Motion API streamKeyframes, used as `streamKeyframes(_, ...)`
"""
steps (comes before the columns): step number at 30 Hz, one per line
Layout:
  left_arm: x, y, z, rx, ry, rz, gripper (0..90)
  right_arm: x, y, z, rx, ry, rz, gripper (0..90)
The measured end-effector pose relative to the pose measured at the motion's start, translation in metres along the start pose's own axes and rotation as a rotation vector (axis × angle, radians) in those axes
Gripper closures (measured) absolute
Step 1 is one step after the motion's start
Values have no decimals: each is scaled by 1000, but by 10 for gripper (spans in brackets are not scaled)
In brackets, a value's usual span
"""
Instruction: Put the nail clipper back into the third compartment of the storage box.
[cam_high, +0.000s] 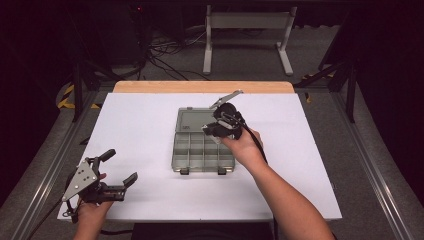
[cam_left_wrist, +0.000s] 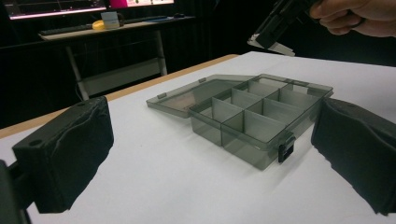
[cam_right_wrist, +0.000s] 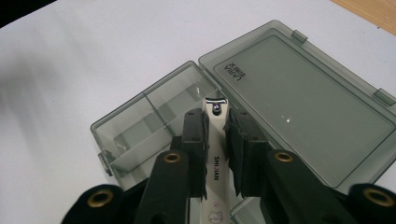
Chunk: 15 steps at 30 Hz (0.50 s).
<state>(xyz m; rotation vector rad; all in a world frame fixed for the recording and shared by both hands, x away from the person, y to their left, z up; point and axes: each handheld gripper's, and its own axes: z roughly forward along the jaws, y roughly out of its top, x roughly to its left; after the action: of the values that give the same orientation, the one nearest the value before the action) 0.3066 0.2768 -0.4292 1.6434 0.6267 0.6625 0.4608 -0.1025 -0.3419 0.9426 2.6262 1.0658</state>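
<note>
Right gripper (cam_right_wrist: 216, 140) is clamped on a nail clipper (cam_right_wrist: 215, 154), held above the open organizer box (cam_high: 204, 150) at table centre. In the right gripper view the clipper's long axis runs straight out between the jaws, its tip over the compartments by the hinge, with the lid (cam_right_wrist: 308, 102) lying flat to the far side. Likely next move: lower it into a compartment directly below. Left gripper (cam_high: 112, 169) rests jaws apart, empty, at the near-left of the table (cam_high: 140, 130), well apart from the box.
</note>
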Motion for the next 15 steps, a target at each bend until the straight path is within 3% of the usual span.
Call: streamKeyframes(15,0,0,-1,3,-2,-1,1,-16,1,17,7,-24,57,777)
